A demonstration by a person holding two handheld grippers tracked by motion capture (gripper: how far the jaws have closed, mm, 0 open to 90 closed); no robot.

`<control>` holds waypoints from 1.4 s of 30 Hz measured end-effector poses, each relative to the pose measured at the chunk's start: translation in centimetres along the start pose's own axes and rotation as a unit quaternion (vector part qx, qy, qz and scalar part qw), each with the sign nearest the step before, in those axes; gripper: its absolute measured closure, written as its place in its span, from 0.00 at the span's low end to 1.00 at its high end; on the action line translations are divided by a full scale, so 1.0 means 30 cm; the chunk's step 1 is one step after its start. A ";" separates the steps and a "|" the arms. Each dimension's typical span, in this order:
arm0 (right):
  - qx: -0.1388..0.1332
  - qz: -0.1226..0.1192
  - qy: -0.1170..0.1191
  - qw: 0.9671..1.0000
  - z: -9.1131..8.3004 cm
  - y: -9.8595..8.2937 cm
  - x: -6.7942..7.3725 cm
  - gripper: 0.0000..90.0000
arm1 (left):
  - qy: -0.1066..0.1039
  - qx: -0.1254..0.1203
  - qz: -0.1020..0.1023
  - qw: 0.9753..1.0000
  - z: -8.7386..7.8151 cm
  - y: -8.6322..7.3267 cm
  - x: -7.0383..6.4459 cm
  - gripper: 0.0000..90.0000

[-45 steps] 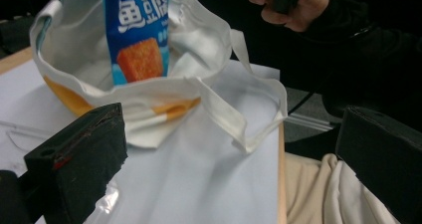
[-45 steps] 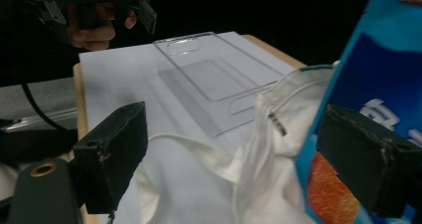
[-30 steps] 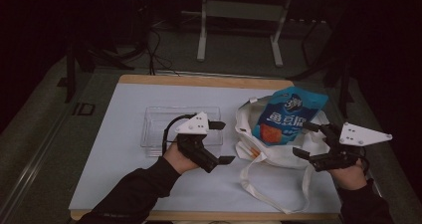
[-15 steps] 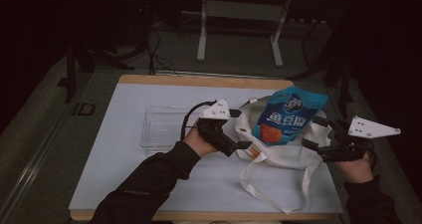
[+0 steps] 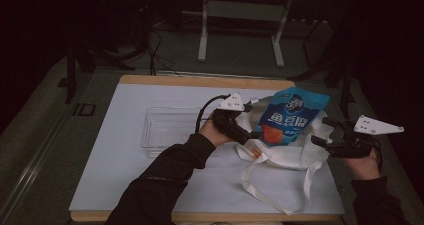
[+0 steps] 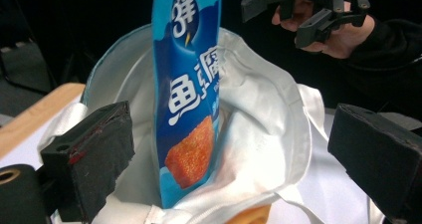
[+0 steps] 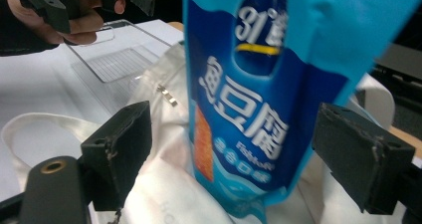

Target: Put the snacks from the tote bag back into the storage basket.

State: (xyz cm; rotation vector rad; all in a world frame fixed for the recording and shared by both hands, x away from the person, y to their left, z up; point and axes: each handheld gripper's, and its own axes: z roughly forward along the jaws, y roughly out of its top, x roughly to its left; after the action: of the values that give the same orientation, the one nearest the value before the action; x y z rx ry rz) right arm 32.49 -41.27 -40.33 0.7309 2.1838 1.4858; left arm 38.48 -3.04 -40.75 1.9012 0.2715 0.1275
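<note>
Looking down from the high view, the blue snack pouch (image 5: 290, 116) stands upright in the white tote bag (image 5: 287, 152), between left tongs (image 5: 248, 134) and right tongs (image 5: 326, 132); left is nearer. In the left gripper view, wide jaws flank the pouch's edge. In the right gripper view, jaws gape around its face, empty.

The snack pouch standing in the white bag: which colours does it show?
The snack pouch is blue with white lettering and an orange food picture; the right gripper view shows it best.
</note>
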 end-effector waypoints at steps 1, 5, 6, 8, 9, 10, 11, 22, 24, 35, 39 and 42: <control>0.005 0.006 -0.003 1.000 0.004 -0.009 -0.019 0.19 | 0.001 0.001 0.001 1.000 0.010 -0.001 0.008 0.07; 0.008 0.012 -0.004 1.000 0.018 -0.020 -0.045 0.21 | 0.005 0.000 0.001 1.000 0.054 -0.002 0.036 0.14; 0.009 0.017 -0.005 1.000 0.024 -0.022 -0.052 0.21 | 0.003 -0.001 -0.001 1.000 0.066 -0.002 0.041 0.17; 0.010 0.018 -0.007 1.000 0.045 -0.029 -0.069 0.23 | 0.010 0.007 -0.001 1.000 0.092 -0.001 0.050 0.20; 0.011 0.019 -0.008 1.000 0.053 -0.030 -0.074 0.23 | 0.010 0.009 -0.001 1.000 0.103 -0.001 0.055 0.25; 0.013 0.021 -0.009 1.000 0.062 -0.031 -0.081 0.23 | 0.013 0.009 -0.003 1.000 0.113 -0.002 0.058 0.25; 0.013 0.024 -0.008 1.000 0.072 -0.032 -0.087 0.23 | 0.014 0.010 -0.007 1.000 0.125 -0.001 0.061 0.25; 0.023 0.030 0.006 0.999 0.157 -0.024 -0.116 0.31 | 0.021 0.024 -0.012 0.999 0.214 0.020 0.085 0.39; 0.026 0.029 0.010 0.999 0.167 -0.024 -0.118 0.36 | 0.025 0.034 -0.011 0.999 0.228 0.020 0.086 0.44; 0.033 0.015 0.014 0.999 0.195 -0.018 -0.119 0.52 | 0.025 0.047 -0.009 0.999 0.269 0.022 0.084 0.65; 0.044 0.006 0.008 0.999 0.193 -0.021 -0.121 0.69 | 0.024 0.041 -0.023 0.999 0.270 0.020 0.100 0.76; 0.043 0.004 0.005 0.999 0.192 -0.021 -0.123 0.77 | 0.021 0.044 -0.023 0.999 0.275 0.022 0.102 0.83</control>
State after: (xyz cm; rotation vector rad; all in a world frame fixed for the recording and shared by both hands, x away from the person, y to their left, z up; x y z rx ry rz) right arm 38.66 -39.57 -42.83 0.7629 2.2657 1.4096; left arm 43.32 -10.02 -43.09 1.9793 0.3549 0.1272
